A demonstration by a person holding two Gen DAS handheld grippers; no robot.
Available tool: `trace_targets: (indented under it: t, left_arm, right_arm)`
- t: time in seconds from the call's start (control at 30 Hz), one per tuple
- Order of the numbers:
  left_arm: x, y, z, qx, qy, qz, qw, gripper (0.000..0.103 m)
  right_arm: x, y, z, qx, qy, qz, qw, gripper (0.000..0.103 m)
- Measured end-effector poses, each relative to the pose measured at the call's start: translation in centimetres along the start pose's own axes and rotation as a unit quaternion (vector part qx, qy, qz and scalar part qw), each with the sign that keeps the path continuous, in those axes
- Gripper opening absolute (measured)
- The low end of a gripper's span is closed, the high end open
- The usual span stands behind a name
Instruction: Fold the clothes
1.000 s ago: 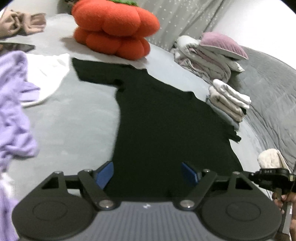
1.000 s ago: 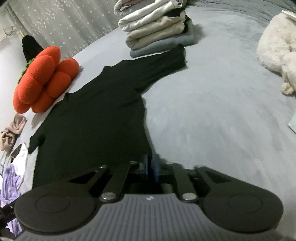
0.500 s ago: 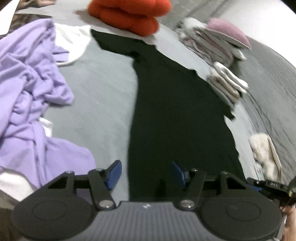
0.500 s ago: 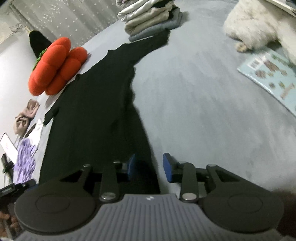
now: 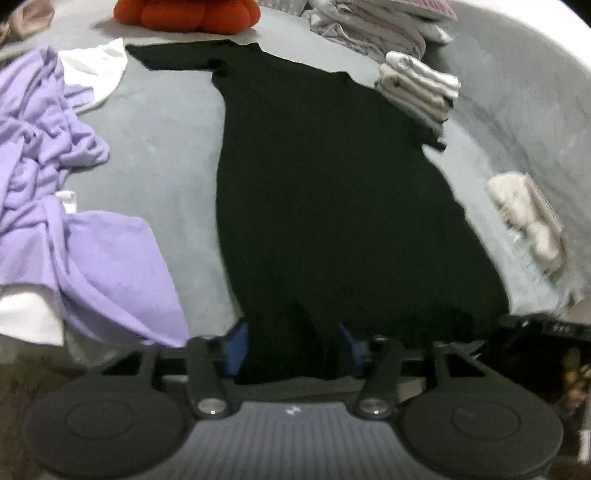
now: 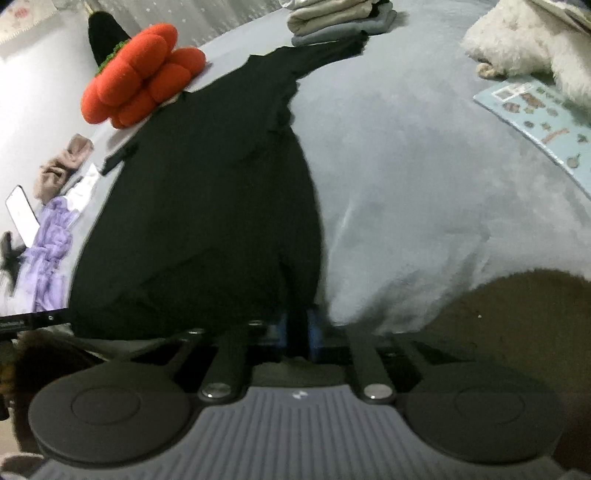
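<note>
Left wrist view: black long-sleeved garment (image 5: pixel 332 206) lies spread flat on the grey bed cover (image 5: pixel 166 155), hem nearest the camera, sleeves out to either side at the far end; left gripper (image 5: pixel 291 345) sits at the hem, its blue pads (image 5: pixel 236 341) either side of the hem's left corner, jaws closing with the cloth between them, a gap visible on each side so not yet pressing. Crumpled lilac garment (image 5: pixel 62 206) heaped to the left, well apart from the black one; white cloth (image 5: pixel 98 68) beyond it, just beside the far left sleeve; orange pumpkin cushion (image 5: pixel 184 14) at the far edge; stack of folded clothes (image 5: pixel 421 88) touching the right sleeve; fluffy cream item (image 5: pixel 524 214) near the right margin; part of the other gripper's body (image 5: pixel 546 326) shows at the lower right.

Right wrist view: right gripper (image 6: pixel 297 330) at the hem's right corner; blue pads (image 6: pixel 314 330) drawn nearly together with a narrow fold of black fabric pinched between them; garment (image 6: pixel 207 206) runs away toward the pumpkin cushion (image 6: pixel 140 74) and the folded stack (image 6: pixel 336 18), right sleeve reaching the stack. Bed cover (image 6: pixel 424 184) bare to the right; illustrated blue sheet (image 6: pixel 535 118) and a white fluffy item (image 6: pixel 517 40) at far right; phone (image 6: pixel 20 214), beige cloth (image 6: pixel 62 166) and lilac garment (image 6: pixel 51 251) at left; image blurred.
</note>
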State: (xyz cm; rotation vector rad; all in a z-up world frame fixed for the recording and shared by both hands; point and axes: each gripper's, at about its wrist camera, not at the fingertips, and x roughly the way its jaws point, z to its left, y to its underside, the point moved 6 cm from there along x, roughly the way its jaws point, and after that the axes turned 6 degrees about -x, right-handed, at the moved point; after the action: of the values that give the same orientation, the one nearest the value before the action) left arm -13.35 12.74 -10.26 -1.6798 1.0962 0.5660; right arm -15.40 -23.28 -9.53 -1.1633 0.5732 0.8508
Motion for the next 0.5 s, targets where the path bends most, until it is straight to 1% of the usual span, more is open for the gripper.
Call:
trace_targets:
  t: [0.03,0.07,0.17,0.23,0.3,0.33,0.4,0.43,0.47,0.5]
  left_arm:
    - [0.0,0.0,0.0,0.008,-0.012,0.000,0.9999,0.003]
    - [-0.1,0.0,0.1,0.016,-0.024,0.000,0.9996,0.002]
    - [-1.0,0.1,0.3,0.017,-0.010,0.004,0.9998,0.003]
    - [-0.6,0.2,0.8,0.022,-0.023,0.015,0.9994,0.003]
    - [-0.3,-0.1,0.9,0.025,-0.018,0.027,0.9992,0.005]
    - [-0.2,-0.2,0.9,0.026,-0.015,0.032,0.9990,0.008]
    - [-0.3,-0.6,0.9,0.028,-0.003,0.037,0.9989,0.028]
    - [-0.6,-0.9,0.8,0.030,0.008,0.036,0.9989,0.051]
    - [-0.9,-1.2,0.7,0.033,0.011,0.030,0.9989,0.060]
    - [-1.2,-1.6,0.5,0.037,0.012,0.023,0.9990,0.064]
  right_arm:
    - [-0.1,-0.2,0.0,0.004,0.000,-0.002,1.000,0.005]
    - [-0.6,-0.3,-0.1,0.008,0.000,-0.010,1.000,0.005]
    - [-1.7,-0.7,-0.4,0.011,0.003,-0.026,1.000,0.005]
    - [-1.3,-0.7,-0.8,0.010,0.004,-0.014,1.000,0.006]
    - [-0.6,-0.6,-1.0,0.003,0.007,0.001,1.000,0.006]
    - [-0.4,-0.5,-1.0,-0.002,0.009,0.005,1.000,0.013]
    - [-0.7,-1.1,-1.1,-0.001,0.004,-0.003,1.000,0.018]
    - [-0.9,-1.5,-1.1,0.000,0.002,-0.007,1.000,0.026]
    - [-1.1,-1.8,-1.2,0.001,0.000,-0.010,1.000,0.034]
    - [-1.2,-2.1,-1.3,0.002,-0.002,-0.014,1.000,0.048]
